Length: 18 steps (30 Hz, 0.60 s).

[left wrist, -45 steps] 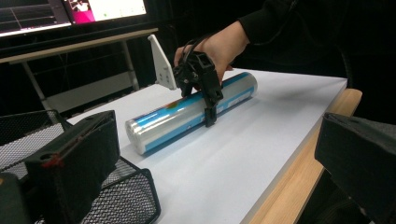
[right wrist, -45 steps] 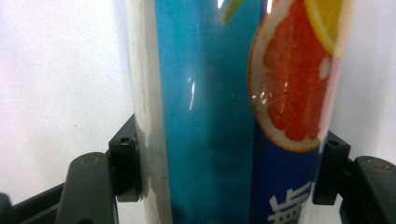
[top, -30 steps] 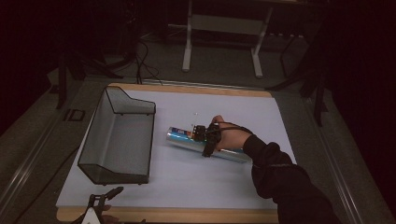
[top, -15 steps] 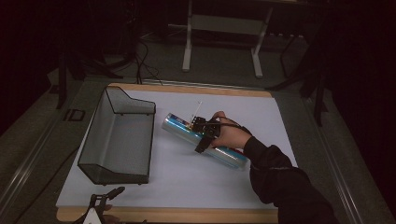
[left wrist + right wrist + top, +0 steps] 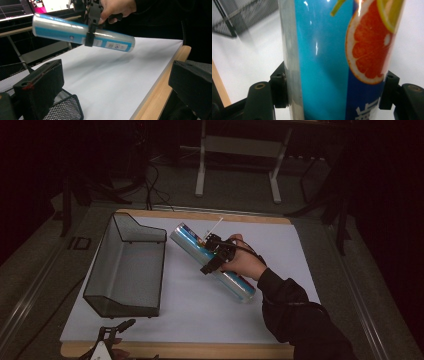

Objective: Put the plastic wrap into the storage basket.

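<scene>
The right gripper (image 5: 214, 254) is clamping a long blue cylinder (image 5: 212, 261) around its middle, holding it tilted in the air above the white sheet (image 5: 200, 310) on the tabletop. The black mesh basket (image 5: 127, 270) is sitting just beside it, holding nothing. The left gripper (image 5: 112, 335) is resting at the near edge, jaws spread apart.

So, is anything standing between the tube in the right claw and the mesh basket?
Nothing visible does. The tube is held above the white sheet in the right claw, and the strip of sheet between it and the basket looks bare.
</scene>
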### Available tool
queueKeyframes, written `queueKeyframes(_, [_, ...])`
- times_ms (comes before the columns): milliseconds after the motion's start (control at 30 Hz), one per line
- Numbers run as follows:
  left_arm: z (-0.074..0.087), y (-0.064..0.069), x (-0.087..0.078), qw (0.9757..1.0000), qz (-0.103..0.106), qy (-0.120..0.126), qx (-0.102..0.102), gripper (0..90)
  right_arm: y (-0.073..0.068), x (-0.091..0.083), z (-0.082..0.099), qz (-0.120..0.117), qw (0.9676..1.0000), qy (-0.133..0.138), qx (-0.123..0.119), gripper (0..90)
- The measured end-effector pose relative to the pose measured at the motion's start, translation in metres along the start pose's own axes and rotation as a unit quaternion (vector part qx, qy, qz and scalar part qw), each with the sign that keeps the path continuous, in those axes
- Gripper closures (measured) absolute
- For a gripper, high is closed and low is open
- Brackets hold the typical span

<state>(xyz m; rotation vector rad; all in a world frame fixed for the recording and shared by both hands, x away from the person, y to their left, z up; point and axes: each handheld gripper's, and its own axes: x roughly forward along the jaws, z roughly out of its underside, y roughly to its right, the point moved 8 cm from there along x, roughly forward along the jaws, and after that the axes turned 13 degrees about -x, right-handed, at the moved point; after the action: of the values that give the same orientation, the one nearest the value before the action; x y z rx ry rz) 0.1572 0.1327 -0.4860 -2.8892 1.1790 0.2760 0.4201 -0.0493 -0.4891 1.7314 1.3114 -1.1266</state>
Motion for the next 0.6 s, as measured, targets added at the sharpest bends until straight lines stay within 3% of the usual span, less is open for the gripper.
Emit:
queueKeyframes(67, [0.0, 0.0, 0.001, 1.0, 0.004, 0.0, -0.004, 0.8, 0.001, -0.007, -0.007, 0.005, 0.9997, 0.014, 0.019, 31.7])
queueKeyframes(233, [0.0, 0.001, 0.003, 1.0, 0.007, -0.003, -0.003, 0.8, 0.001, -0.015, -0.018, 0.021, 0.9984, 0.038, 0.035, 31.7])
queueKeyframes(300, [0.0, 0.001, 0.005, 1.0, 0.009, -0.003, -0.003, 0.8, -0.001, -0.021, -0.029, 0.025, 0.9968, 0.06, 0.047, 31.7])
queueKeyframes(433, [0.0, 0.001, 0.006, 0.9999, 0.01, -0.003, -0.001, 0.8, -0.005, -0.024, -0.04, 0.025, 0.9951, 0.078, 0.055, 31.7])
queueKeyframes(600, [-0.001, 0.0, 0.006, 0.9999, 0.013, -0.002, -0.002, 0.8, -0.01, -0.031, -0.063, 0.027, 0.9906, 0.111, 0.075, 31.7])
